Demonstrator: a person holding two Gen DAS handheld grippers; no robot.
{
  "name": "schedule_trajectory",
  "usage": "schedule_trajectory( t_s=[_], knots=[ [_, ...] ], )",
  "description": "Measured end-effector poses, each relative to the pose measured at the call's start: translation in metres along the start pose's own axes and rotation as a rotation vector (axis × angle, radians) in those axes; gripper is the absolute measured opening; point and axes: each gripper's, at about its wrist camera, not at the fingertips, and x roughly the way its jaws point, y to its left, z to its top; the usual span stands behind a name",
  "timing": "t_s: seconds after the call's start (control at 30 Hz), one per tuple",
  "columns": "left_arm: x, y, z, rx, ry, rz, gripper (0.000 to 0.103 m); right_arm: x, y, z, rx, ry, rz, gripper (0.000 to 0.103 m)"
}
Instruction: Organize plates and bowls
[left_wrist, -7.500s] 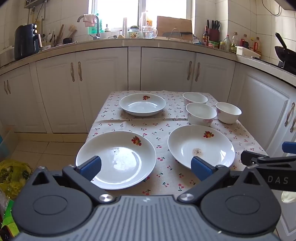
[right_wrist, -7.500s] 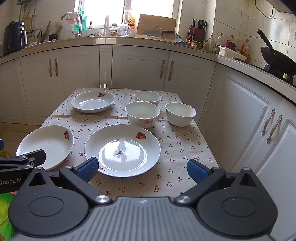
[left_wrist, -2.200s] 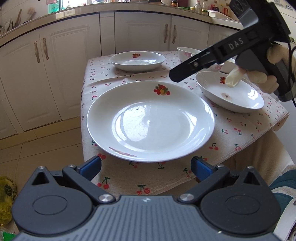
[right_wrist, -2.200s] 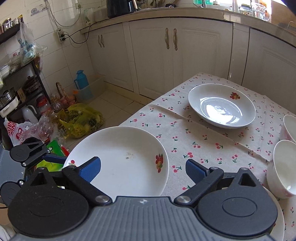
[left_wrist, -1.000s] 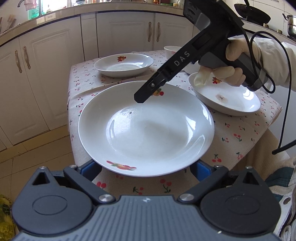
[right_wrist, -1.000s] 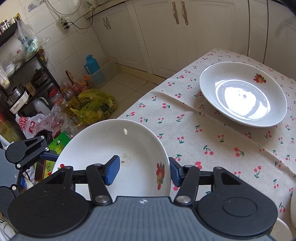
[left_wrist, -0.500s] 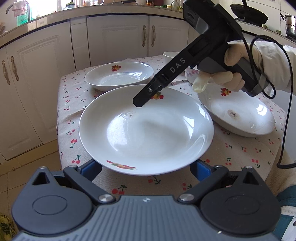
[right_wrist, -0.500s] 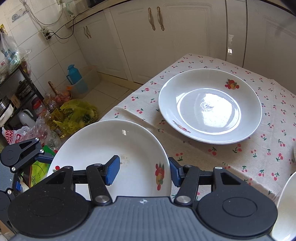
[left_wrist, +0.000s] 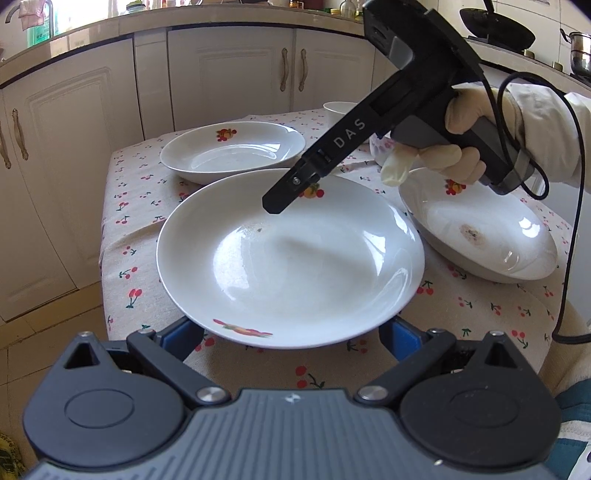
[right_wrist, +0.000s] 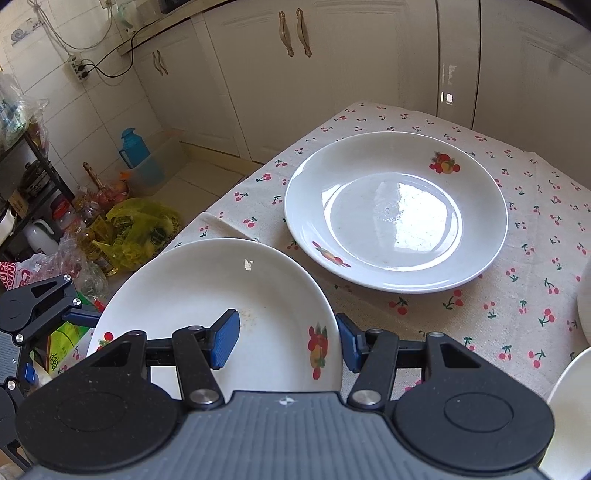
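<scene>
While the right gripper (right_wrist: 286, 341) jaws grasp the near plate (right_wrist: 221, 306), left gripper (left_wrist: 291, 338) jaws stand released.

L gripper (left_wrist: 291, 334): blue pads mostly hidden under near rim of held plate (left_wrist: 291, 258), contact w/ plate can't be judged. Bowl (left_wrist: 341, 110) far beyond jaws mostly behind R gripper (right_wrist: 288, 341) body. R view: plate (right_wrist: 565, 417) right of jaws cut off by frame edge.
</scene>
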Motion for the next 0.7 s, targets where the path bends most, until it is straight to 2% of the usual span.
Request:
schedule_trajectory(
  t_s=[0.53,0.63,0.7],
  knots=[
    [0.0055,0.0017,0.0013,-0.018,-0.007,-0.008,0.100,-0.0011,0.0021,0.0007,-0.015,-0.001,-0.030,0.064],
    [0.0056,0.0019,0.0016,-0.016,-0.010,-0.006,0.100,-0.0007,0.0027,0.0012,-0.023,0.007,-0.027,0.068],
    [0.0032,-0.0012,0.0012,-0.004,-0.013,0.012,0.100,-0.0040,0.0057,0.0015,-0.036,0.002,-0.034,0.079]
  ],
)
